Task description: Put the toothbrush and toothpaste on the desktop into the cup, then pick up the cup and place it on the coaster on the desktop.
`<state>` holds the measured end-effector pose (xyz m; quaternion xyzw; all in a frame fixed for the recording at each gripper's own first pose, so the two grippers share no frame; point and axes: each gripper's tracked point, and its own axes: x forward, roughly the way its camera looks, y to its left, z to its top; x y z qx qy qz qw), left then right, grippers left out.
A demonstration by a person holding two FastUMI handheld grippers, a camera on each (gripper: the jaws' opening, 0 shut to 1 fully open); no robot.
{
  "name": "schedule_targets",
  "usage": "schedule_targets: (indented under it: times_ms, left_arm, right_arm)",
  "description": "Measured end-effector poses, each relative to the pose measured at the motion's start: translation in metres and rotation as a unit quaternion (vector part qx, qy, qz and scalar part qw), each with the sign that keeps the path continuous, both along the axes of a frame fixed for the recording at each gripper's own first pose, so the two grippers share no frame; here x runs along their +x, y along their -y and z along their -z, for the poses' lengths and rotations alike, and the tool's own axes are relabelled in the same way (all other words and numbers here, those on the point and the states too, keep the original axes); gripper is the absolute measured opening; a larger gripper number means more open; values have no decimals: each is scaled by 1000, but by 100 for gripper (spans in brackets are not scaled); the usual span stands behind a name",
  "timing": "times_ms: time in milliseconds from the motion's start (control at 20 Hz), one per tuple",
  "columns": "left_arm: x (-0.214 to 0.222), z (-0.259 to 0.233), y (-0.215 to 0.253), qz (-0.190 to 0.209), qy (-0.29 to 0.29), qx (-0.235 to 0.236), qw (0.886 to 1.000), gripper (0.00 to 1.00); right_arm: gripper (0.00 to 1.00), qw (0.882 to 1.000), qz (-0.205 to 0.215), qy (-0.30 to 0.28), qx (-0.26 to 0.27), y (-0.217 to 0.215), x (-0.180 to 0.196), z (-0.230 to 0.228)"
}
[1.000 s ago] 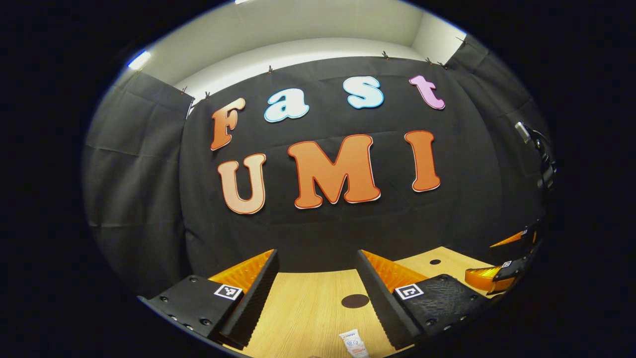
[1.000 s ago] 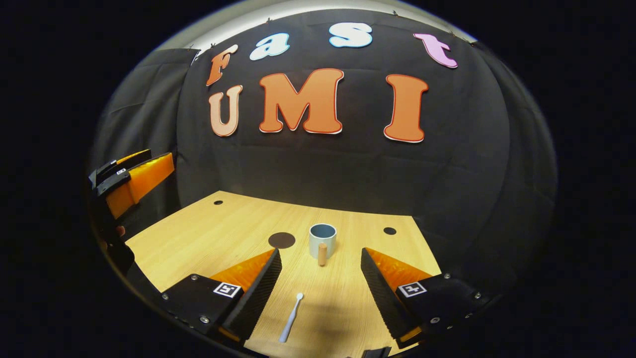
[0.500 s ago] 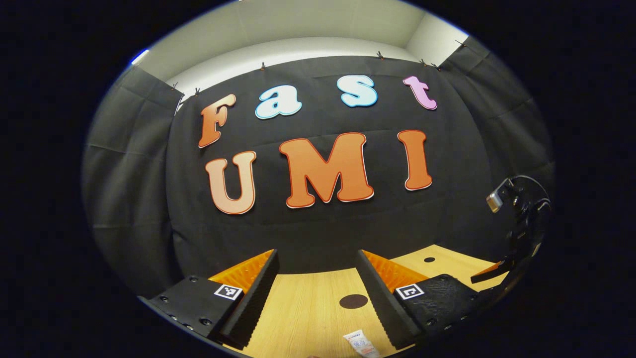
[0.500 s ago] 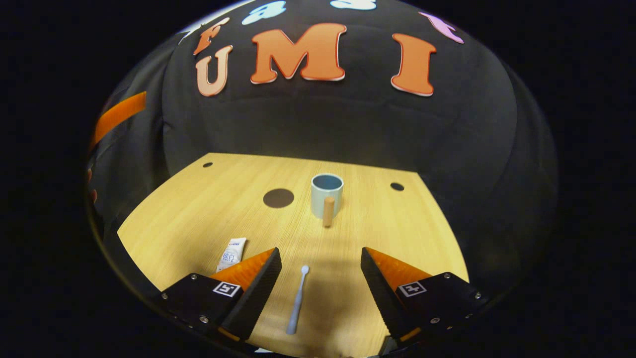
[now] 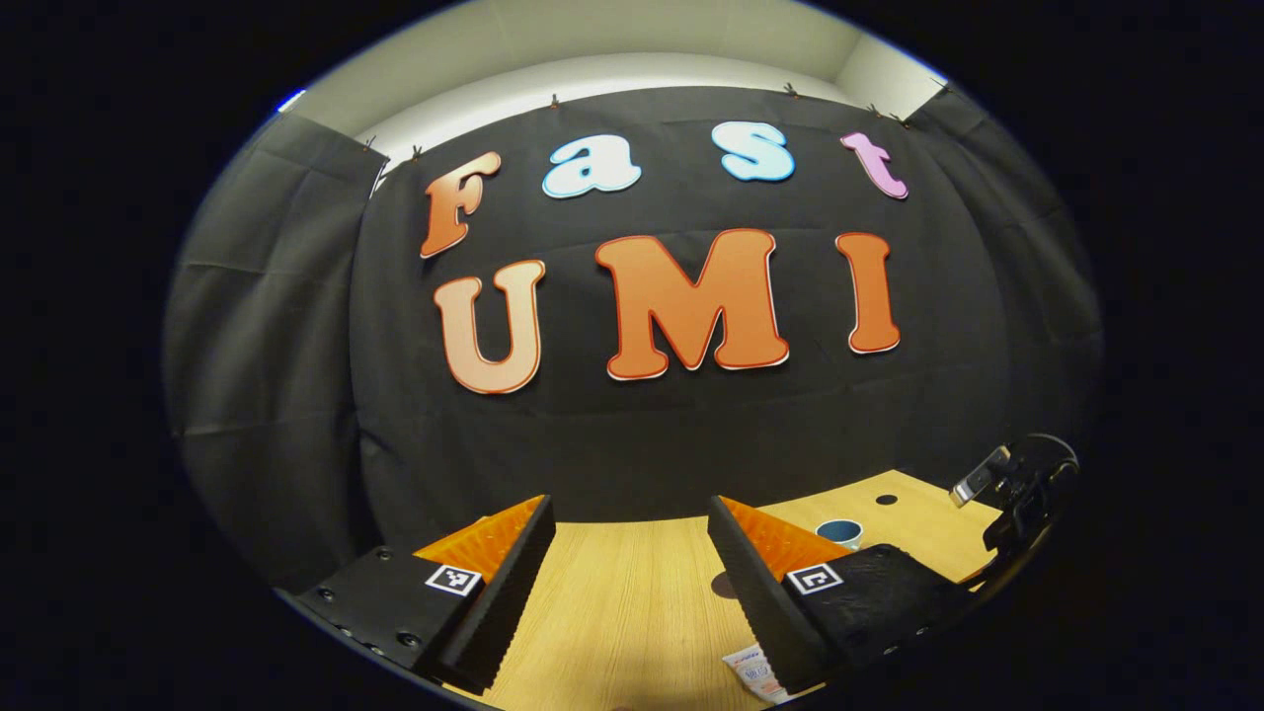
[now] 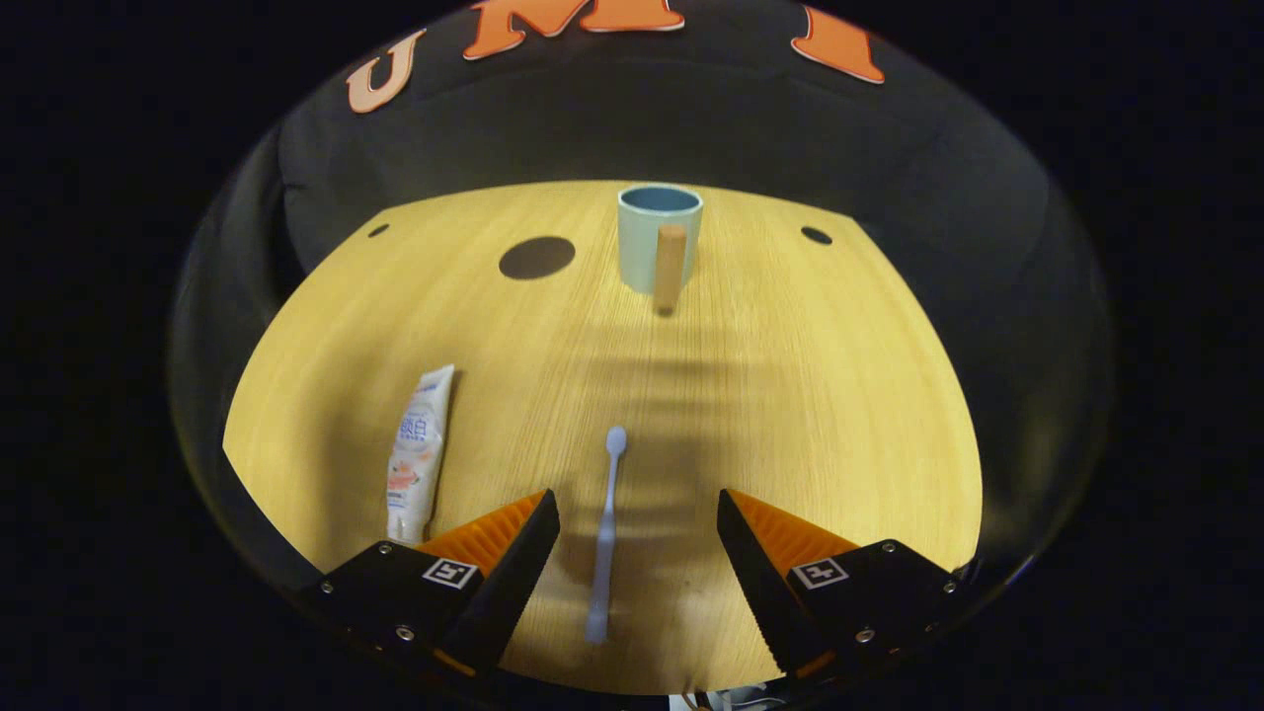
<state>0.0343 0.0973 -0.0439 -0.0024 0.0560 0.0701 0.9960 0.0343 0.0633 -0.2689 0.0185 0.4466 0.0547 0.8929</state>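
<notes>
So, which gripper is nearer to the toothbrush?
Right. The right gripper is open, with the toothbrush lying between its fingers. The left gripper hovers by the toothpaste.

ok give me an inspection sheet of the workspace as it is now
surface: wooden desktop, with small dark holes near its far corners.
job's things: toothbrush lies flat, lengthwise between the right gripper's fingers, untouched. toothpaste lies flat to its left. cup stands upright at the far side, wooden handle facing the camera, nothing seen inside. coaster, a dark disc, lies left of the cup, bare.
clutter: nothing seen.
grippers: right gripper open, low over the toothbrush. left gripper open, holding nothing, the toothpaste's end by its right-hand finger.
cables: a dark loop on the other gripper's body at the right edge of the left gripper view.
surroundings: black cloth wall, pale wall above.
</notes>
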Motion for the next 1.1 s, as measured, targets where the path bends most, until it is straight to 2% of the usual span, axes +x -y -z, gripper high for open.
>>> schedule_targets:
  times_ms: [350,450,600,650,750,800,1000,1100]
  left_arm:
    - [3,28,-17,-18,-36,-13,999,96]
    - [6,33,-19,-20,-44,-15,999,96]
    - [10,43,-19,-17,-58,-20,998,96]
    - [12,46,-18,-14,-63,-23,998,96]
    - [16,52,-14,-9,-73,-25,997,96]
    - [16,55,-13,-5,-77,-26,997,96]
    - [21,71,4,22,-111,-35,993,96]
    - [23,83,12,30,-131,-41,990,96]
  right_arm:
    - [99,996,-10,-88,-16,-11,-3,38]
    - [94,994,-12,-111,-19,-13,-6,42]
    - [74,991,-5,-131,-10,-21,-3,45]
    - [72,990,-5,-138,-10,-21,-3,45]
    - [54,989,0,-146,-10,-22,-3,45]
    - [42,989,5,-149,-10,-22,-3,45]
    - [18,987,25,-158,-6,-16,-3,45]
    - [14,987,26,-161,-2,-16,-4,45]
